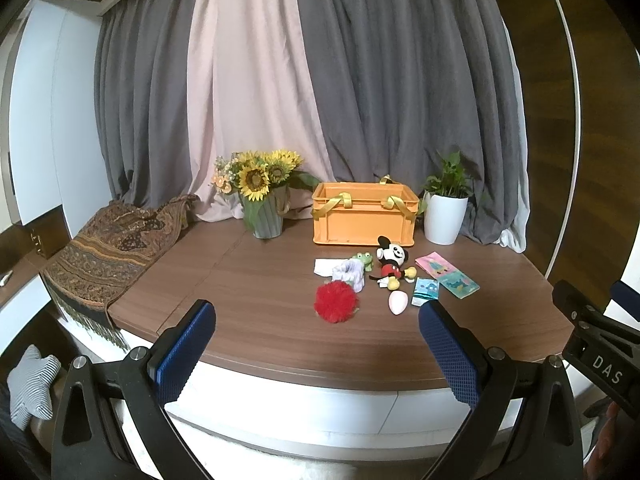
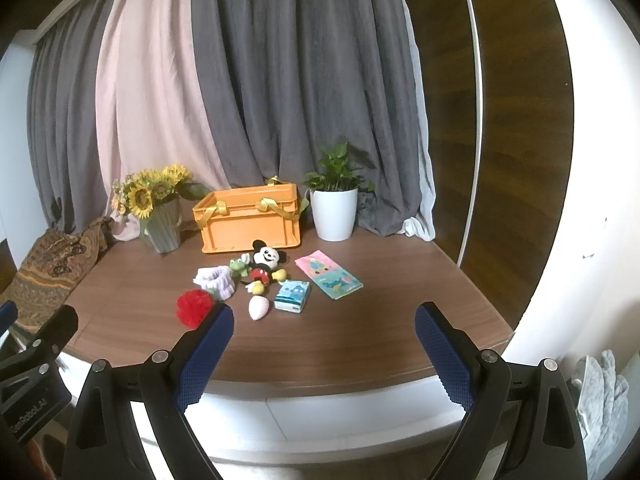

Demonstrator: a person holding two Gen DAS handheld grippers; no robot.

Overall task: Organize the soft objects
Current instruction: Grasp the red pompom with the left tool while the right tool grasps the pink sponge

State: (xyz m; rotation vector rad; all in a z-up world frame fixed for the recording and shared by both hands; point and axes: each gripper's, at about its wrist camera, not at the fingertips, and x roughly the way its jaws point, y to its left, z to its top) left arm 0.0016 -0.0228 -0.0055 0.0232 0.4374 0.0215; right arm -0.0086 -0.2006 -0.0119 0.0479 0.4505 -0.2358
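Toys sit in a loose cluster on my wooden table (image 1: 248,280), in front of the orange crate (image 1: 364,216): a Mickey Mouse plush (image 2: 265,266), a small green frog (image 2: 237,267), a lilac scrunchie (image 2: 216,278), a red pom-pom (image 1: 335,302), a pink egg (image 2: 258,307), a tissue pack (image 2: 293,297) and what looks like a cloth book (image 2: 329,276). I hold my left gripper (image 1: 316,354) and right gripper (image 2: 324,354) back at the near edge, both spread wide and empty.
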